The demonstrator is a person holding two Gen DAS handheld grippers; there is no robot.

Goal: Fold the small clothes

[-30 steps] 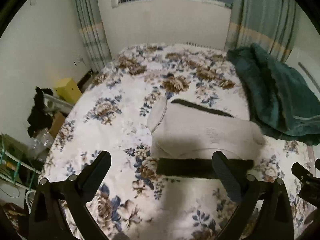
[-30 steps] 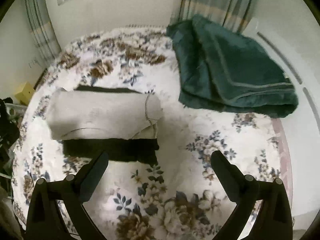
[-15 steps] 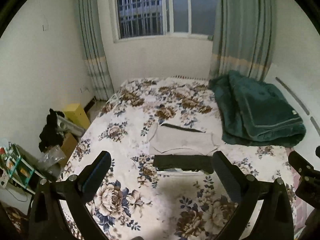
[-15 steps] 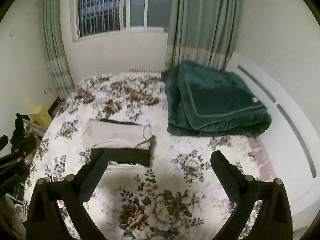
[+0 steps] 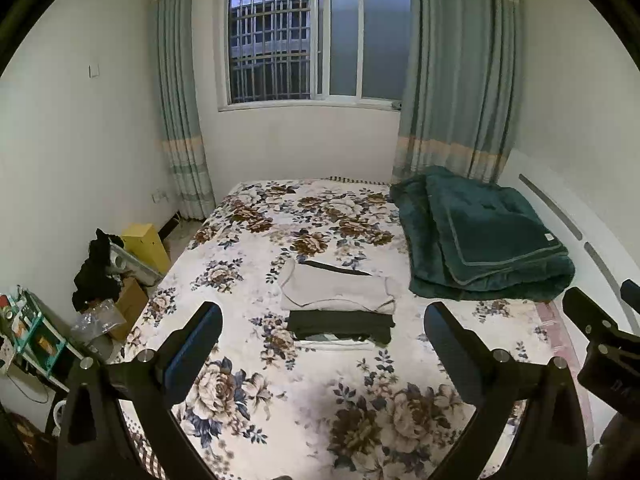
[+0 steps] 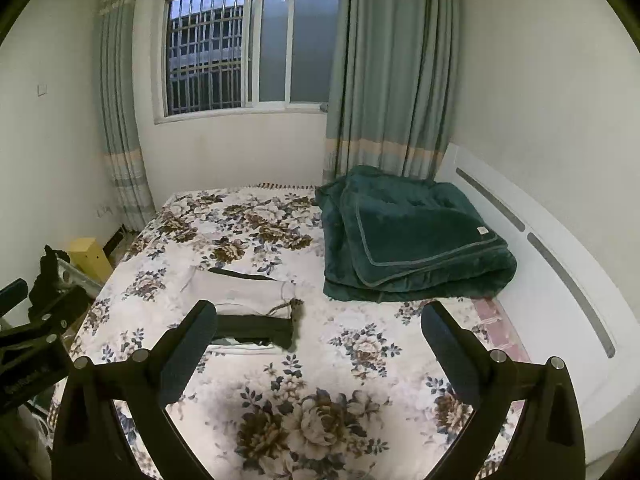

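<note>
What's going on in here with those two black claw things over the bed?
A person holds a gripper in each hand for folding small clothes. Right now the left gripper and the right gripper are both open, holding nothing, above the floral bed. A folded beige garment and a folded dark garment lie stacked mid-bed, beside a green blanket.

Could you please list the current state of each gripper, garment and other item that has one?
left gripper: open, empty, above the bed.
right gripper: open, empty.
beige garment: folded, on the bed.
dark garment: folded, beside the beige one.
green blanket: folded.
curtains: drawn apart.
</note>
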